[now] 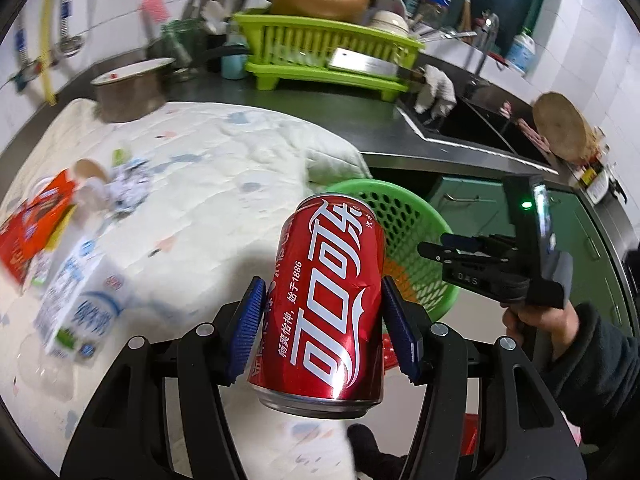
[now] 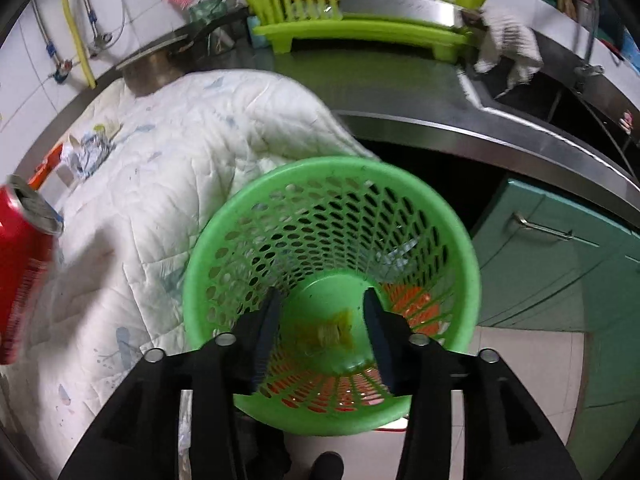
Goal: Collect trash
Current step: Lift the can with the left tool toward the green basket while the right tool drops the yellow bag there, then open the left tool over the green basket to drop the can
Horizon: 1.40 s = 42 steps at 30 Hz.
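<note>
My left gripper (image 1: 322, 320) is shut on a red Coca-Cola can (image 1: 328, 300) and holds it in the air above the white quilt, beside the green mesh basket (image 1: 412, 220). The can also shows at the left edge of the right wrist view (image 2: 24, 272). My right gripper (image 2: 320, 312) is open and empty, its fingers hanging over the mouth of the green basket (image 2: 224, 236), which holds a yellowish scrap (image 2: 332, 332). The right gripper also shows in the left wrist view (image 1: 430, 250). More trash lies on the quilt: a milk carton (image 1: 80, 304), an orange box (image 1: 36, 216), crumpled paper (image 1: 128, 184).
The white quilt (image 1: 224, 184) covers the steel counter. A metal pot (image 1: 132, 88) and a lime dish rack (image 1: 328, 52) with a cleaver stand behind it. A sink (image 1: 480, 128) lies to the right, with green cabinets (image 2: 560, 272) below.
</note>
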Each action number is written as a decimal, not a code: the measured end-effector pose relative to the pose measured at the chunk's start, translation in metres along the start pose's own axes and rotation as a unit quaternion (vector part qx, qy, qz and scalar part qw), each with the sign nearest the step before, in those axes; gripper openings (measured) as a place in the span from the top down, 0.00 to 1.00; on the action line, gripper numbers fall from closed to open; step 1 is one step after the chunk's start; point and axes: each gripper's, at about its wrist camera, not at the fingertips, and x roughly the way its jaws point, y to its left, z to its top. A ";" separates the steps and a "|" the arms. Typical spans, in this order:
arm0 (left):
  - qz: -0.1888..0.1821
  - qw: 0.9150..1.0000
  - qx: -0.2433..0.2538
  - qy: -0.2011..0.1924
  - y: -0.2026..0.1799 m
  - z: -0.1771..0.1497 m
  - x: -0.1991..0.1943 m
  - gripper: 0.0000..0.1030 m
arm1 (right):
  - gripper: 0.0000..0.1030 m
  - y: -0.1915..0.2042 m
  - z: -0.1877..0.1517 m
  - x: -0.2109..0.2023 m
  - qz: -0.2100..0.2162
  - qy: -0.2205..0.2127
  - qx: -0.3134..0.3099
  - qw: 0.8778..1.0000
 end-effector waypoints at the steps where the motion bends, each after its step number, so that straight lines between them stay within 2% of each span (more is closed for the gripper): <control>1: -0.002 1.000 0.002 0.005 -0.004 0.003 0.006 0.44 | 0.52 -0.004 -0.001 -0.006 -0.001 -0.005 0.004 1.000; 3: -0.011 1.000 0.013 0.020 -0.016 0.011 0.025 0.44 | 0.47 -0.013 -0.002 -0.019 -0.003 -0.018 0.012 1.000; 7: -0.023 0.998 0.028 0.046 -0.038 0.024 0.063 0.44 | 0.43 -0.030 -0.011 -0.045 -0.015 -0.038 0.025 0.999; 12: -0.022 0.994 0.053 0.090 -0.065 0.036 0.119 0.44 | 0.41 -0.053 -0.026 -0.075 -0.031 -0.061 0.048 0.996; 19: 0.004 0.980 0.079 0.185 -0.089 0.037 0.208 0.44 | 0.40 -0.076 -0.049 -0.093 -0.039 -0.068 0.086 0.993; 24: 0.030 0.969 0.084 0.231 -0.089 0.030 0.243 0.44 | 0.40 -0.087 -0.064 -0.095 -0.049 -0.060 0.101 0.992; 27: 0.038 0.964 0.078 0.250 -0.084 0.026 0.255 0.43 | 0.40 -0.092 -0.071 -0.095 -0.051 -0.056 0.111 0.991; 29: 0.034 0.964 0.076 0.252 -0.081 0.024 0.258 0.43 | 0.40 -0.094 -0.074 -0.095 -0.051 -0.053 0.114 0.991; 31: 0.048 0.964 0.077 0.251 -0.077 0.023 0.259 0.43 | 0.40 -0.094 -0.075 -0.094 -0.052 -0.054 0.115 0.991; 38: 0.050 0.969 0.068 0.232 -0.066 0.026 0.242 0.43 | 0.39 -0.090 -0.073 -0.095 -0.049 -0.055 0.111 0.991; 42: 0.038 0.977 0.052 0.202 -0.060 0.031 0.209 0.43 | 0.39 -0.081 -0.068 -0.102 -0.042 -0.063 0.099 0.992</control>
